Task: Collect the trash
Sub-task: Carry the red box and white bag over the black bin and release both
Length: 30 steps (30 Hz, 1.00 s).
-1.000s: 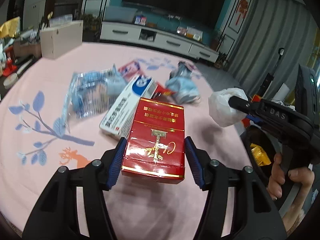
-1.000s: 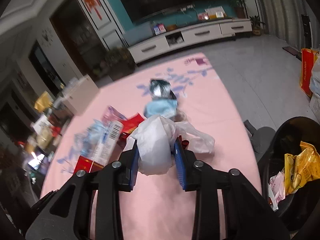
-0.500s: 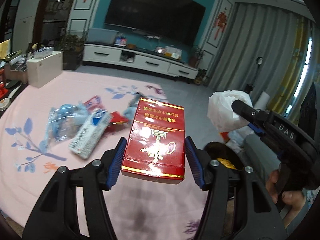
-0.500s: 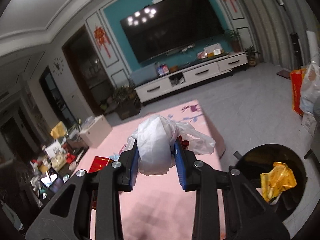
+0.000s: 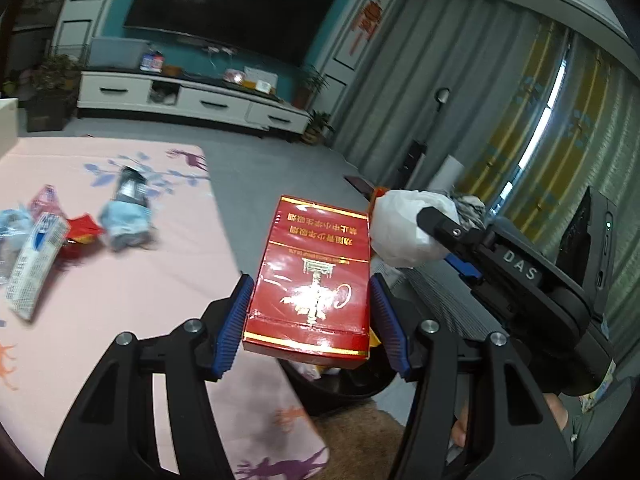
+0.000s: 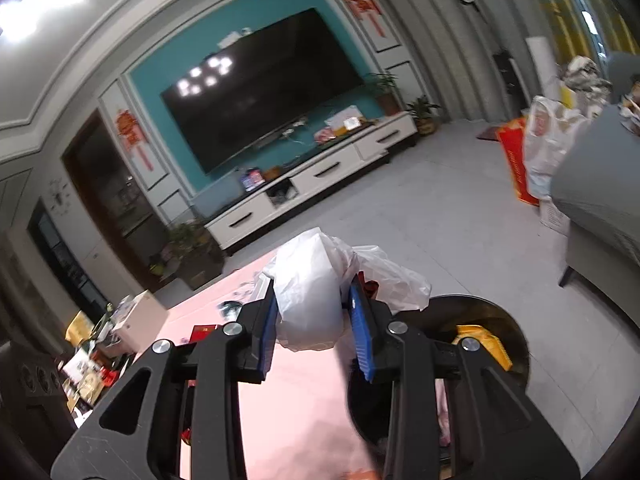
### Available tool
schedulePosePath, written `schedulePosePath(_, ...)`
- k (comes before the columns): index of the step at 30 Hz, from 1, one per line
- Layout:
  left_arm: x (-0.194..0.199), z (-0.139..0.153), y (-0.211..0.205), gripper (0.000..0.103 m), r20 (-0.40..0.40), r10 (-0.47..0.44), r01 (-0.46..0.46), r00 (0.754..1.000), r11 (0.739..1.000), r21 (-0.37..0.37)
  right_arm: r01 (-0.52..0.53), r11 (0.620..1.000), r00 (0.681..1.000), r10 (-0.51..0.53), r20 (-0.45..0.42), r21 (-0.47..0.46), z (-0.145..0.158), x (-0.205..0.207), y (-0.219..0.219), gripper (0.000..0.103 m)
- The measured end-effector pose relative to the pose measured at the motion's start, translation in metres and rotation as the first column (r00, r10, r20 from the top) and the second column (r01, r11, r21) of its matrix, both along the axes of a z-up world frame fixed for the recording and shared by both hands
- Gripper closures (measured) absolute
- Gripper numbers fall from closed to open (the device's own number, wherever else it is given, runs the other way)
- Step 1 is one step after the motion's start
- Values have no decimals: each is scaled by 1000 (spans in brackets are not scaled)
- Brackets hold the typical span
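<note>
Both claws lifted off table toward bin, left claw pinching red box, right claw pinching white bag

A home's living room. Ahead of the grippers a large dark TV hangs on a teal wall, over a long white cabinet with potted plants at its end. Red ornaments flank the screen. Grey curtains hang to the right, and a pink mat with a leaf print lies below, to the left.
</note>
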State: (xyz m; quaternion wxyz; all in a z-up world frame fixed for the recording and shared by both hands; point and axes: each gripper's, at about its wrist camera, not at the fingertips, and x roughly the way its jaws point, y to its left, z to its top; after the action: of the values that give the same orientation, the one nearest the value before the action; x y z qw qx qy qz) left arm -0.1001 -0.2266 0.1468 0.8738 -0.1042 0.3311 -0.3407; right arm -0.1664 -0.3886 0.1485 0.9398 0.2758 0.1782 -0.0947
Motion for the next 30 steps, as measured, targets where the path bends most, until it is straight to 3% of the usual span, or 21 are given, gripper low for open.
schedulePosePath(12, 22, -50, -72, 43, -117, -97, 109, 988, 988, 107, 106, 992, 987, -96, -130, 70, -38, 11, -41, 69)
schedulePosePath(19, 29, -71, -98, 43, -167, -137, 160, 976, 978, 135, 128, 984, 974, -102, -201, 122, -61, 21, -63, 68)
schedulePosePath(30, 36, -102, -124, 43, -246, -182, 229, 952, 957, 177, 161, 978, 938, -110, -329, 131, -87, 40, -72, 68)
